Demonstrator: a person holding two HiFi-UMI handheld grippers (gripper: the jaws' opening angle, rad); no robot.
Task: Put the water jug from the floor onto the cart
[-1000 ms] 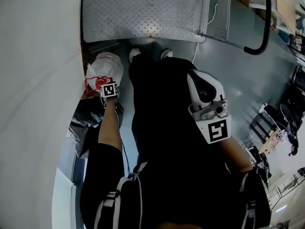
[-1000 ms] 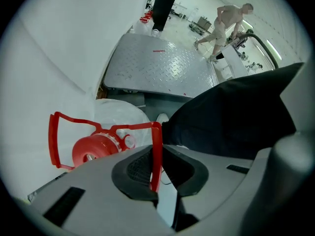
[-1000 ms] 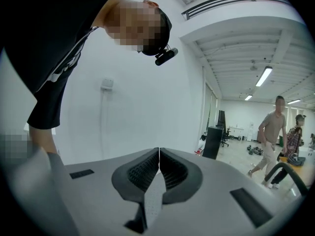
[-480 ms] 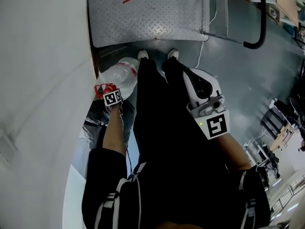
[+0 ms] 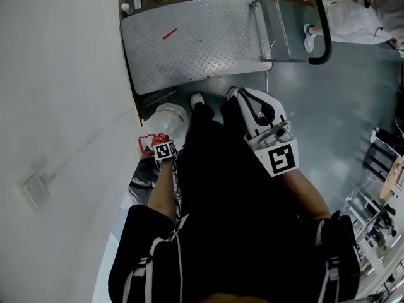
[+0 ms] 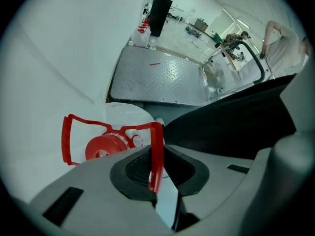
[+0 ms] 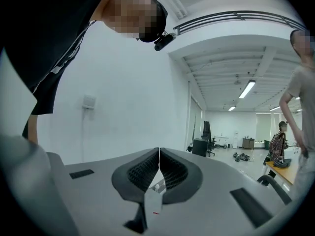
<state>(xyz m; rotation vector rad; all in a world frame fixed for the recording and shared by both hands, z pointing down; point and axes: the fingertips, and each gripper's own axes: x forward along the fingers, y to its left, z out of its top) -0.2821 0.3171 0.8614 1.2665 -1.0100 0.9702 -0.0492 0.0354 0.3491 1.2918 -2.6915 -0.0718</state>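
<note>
One thin red handle point(image 6: 156, 151) carries the whole jug point(image 5: 169, 117), pinched between my left gripper's point(image 6: 158, 170) nearly closed jaws; the jug hangs by the wall point(image 5: 63, 106), just short of the cart point(image 5: 196, 43); I'd lift steadily and clear the deck edge; my right gripper point(image 7: 158, 173) is closed, empty, free to steady it.

In the head view the clear plastic water jug point(image 5: 169, 117) is partly hidden behind the person's black trouser leg point(image 5: 211, 141) and the left gripper point(image 5: 162, 146), and the cart's black tubular handle point(image 5: 324, 33) runs off the top edge.
</note>
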